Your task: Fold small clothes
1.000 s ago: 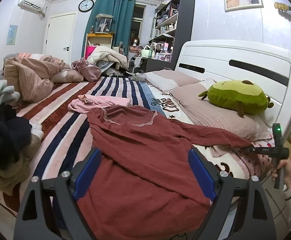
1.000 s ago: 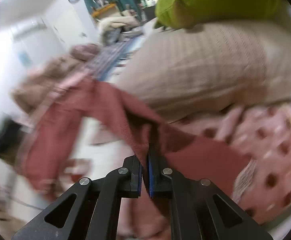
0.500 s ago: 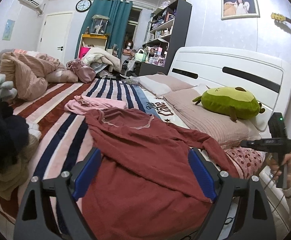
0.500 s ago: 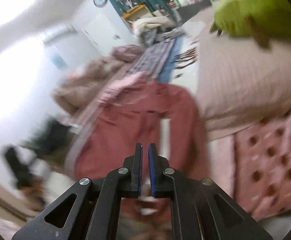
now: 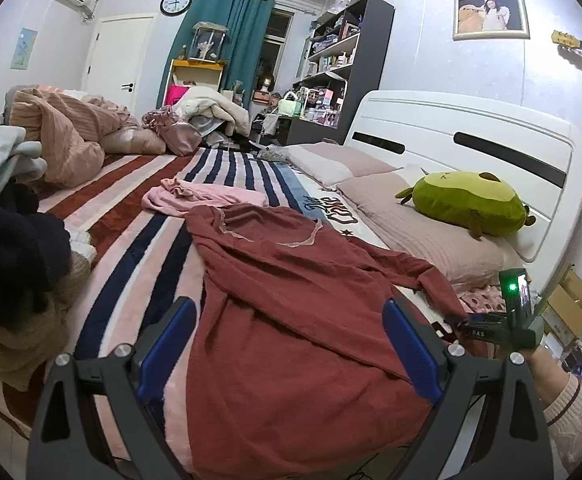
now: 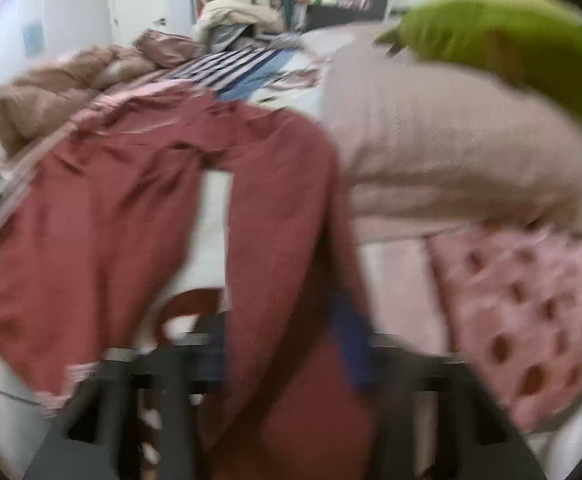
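Left wrist view
Top: one red top [image 5: 291,304] lies front-up on the striped blanket [image 5: 131,240], neckline at 12 o'clock, hem toward the camera.
Left gripper [image 5: 287,344]: spread wide, blue pads at either side of the lower body of the top, holding nothing.
Right gripper [image 5: 487,332]: at 3 o'clock, at the end of the right sleeve [image 5: 419,272]; this view does not show whether its fingers are apart.
Count: one red top, one pink garment [image 5: 207,198] beyond the neckline, two pillows [image 5: 423,232], one green plush toy [image 5: 467,204].

Right wrist view
Blur: heavy.
Sleeve: runs from 12 o'clock down between the two fingers.
Right gripper [image 6: 287,344]: fingers apart, one blue pad [image 6: 351,344] visible at the sleeve's right side; not pinching it, as far as the blur allows.

Step (judgement): first fold, the sleeve.
Next move (judgement): close on the cuff and carry it toward 9 o'clock across the chest, flat, without dragging the body.
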